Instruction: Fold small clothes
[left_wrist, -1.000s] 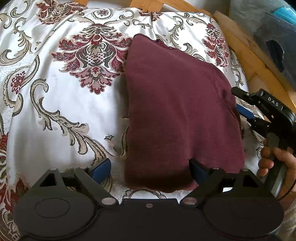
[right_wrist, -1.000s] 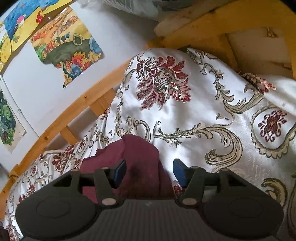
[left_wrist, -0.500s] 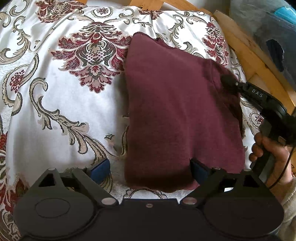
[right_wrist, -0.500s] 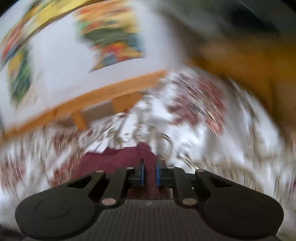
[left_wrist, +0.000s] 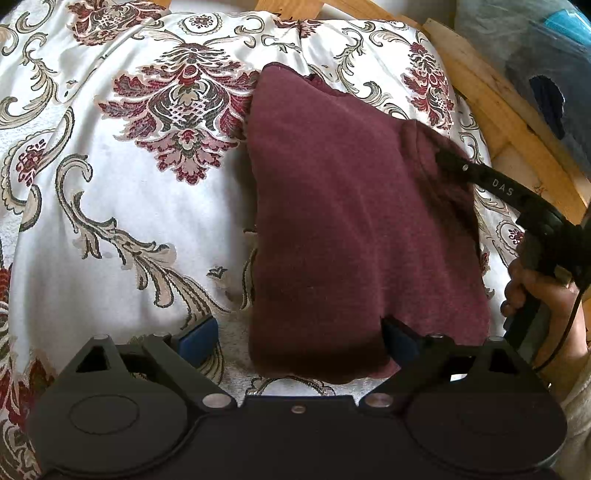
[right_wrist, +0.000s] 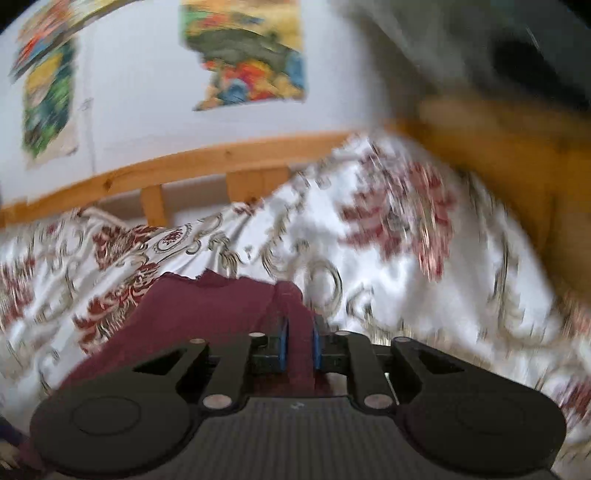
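Note:
A maroon garment (left_wrist: 351, 221) lies folded on the patterned bedspread (left_wrist: 110, 206). My left gripper (left_wrist: 295, 338) stands open at its near edge, the left pad on the bedspread and the right pad at the cloth's near right corner. In the left wrist view my right gripper (left_wrist: 443, 157) reaches in from the right, tips buried in a raised fold at the far right corner. Seen from the right wrist, my right gripper (right_wrist: 299, 343) has a bunched strip of the maroon garment (right_wrist: 207, 310) filling the gap between its blue pads; its jaws are opening slightly.
A wooden bed frame (left_wrist: 509, 122) runs along the right and far sides. A hand (left_wrist: 535, 291) holds the right gripper's handle. Colourful pictures (right_wrist: 251, 51) hang on the white wall behind the bed rail (right_wrist: 184, 166). Grey bags (left_wrist: 546, 66) sit beyond the frame.
The right gripper closed on the garment's far right corner, rolled, and pulled the fold up and inward. The left gripper has stayed put.

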